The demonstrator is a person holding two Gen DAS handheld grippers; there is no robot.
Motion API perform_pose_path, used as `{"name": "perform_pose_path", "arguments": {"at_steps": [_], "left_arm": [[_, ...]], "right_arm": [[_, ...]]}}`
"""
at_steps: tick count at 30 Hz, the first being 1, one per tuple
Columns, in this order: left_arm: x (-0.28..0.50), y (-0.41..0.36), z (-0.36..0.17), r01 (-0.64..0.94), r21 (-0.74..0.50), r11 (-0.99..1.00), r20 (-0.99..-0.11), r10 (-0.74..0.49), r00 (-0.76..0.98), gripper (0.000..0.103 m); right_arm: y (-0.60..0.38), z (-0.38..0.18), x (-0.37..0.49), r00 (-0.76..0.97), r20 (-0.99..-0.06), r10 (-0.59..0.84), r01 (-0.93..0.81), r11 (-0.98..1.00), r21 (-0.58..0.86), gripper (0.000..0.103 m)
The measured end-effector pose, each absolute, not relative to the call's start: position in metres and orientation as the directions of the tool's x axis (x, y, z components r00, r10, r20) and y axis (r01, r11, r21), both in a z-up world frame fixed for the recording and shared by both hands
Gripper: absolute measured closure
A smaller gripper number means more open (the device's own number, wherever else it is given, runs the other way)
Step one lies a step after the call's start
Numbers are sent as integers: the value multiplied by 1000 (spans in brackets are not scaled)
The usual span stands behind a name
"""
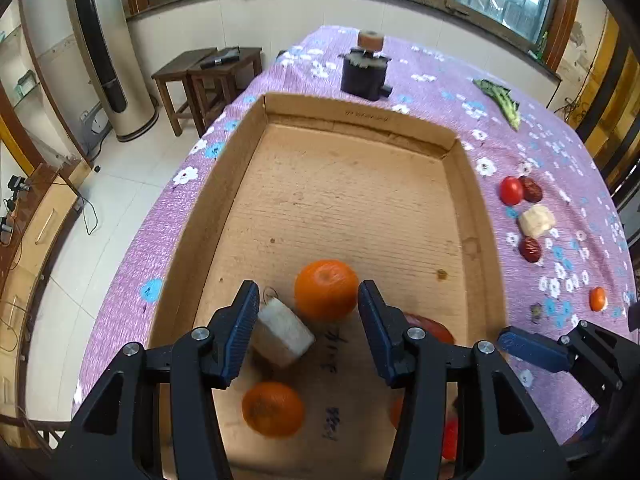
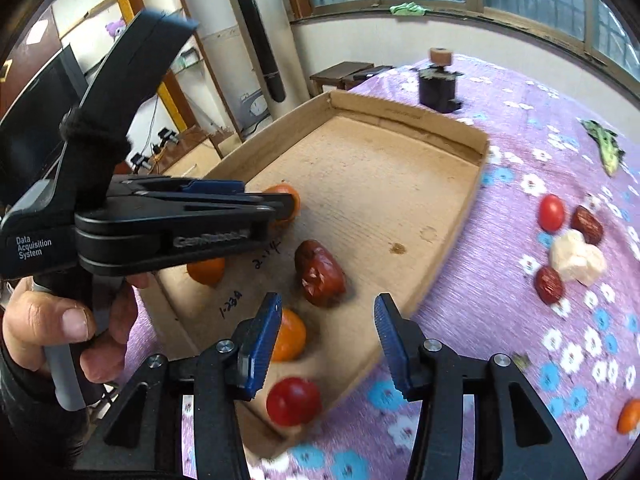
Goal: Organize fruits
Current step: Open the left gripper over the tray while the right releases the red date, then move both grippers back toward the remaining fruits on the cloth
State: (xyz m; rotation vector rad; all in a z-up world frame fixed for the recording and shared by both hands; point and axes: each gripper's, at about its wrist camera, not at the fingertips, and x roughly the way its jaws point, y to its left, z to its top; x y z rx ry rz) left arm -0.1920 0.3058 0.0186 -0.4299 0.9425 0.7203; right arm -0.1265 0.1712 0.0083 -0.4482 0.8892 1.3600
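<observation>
Both your grippers stand part open and hold nothing: the left gripper [image 1: 308, 316] hangs over a white chunk [image 1: 282, 332] and an orange [image 1: 326, 290] at the near end of the cardboard tray [image 1: 352, 114], and the right gripper [image 2: 328, 340] straddles the tray's near right wall beside a cherry tomato [image 2: 294, 402]. That tomato lies near the wall, so a nudge might roll it away. More fruit lies on the surface [image 2: 500, 312] to the right.

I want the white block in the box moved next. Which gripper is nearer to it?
Left. The left gripper has the white block right beside one of its fingers; the right gripper hangs over the box's near corner, farther off.
</observation>
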Motion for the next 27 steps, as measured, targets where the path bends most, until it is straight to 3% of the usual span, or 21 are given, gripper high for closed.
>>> {"name": "perform_pose_path", "arguments": {"at_steps": [6,27], "left_arm": [[-195,276,32,-710,-23,704,-814,400,422,43],[-165,197,44,-596,-26,803,-803,338,491,40]], "right_arm": [[137,21,-113,-7,-739,674,-945,238,226,53],[29,12,-54,123,-736,666,-856,446,261,53]]}}
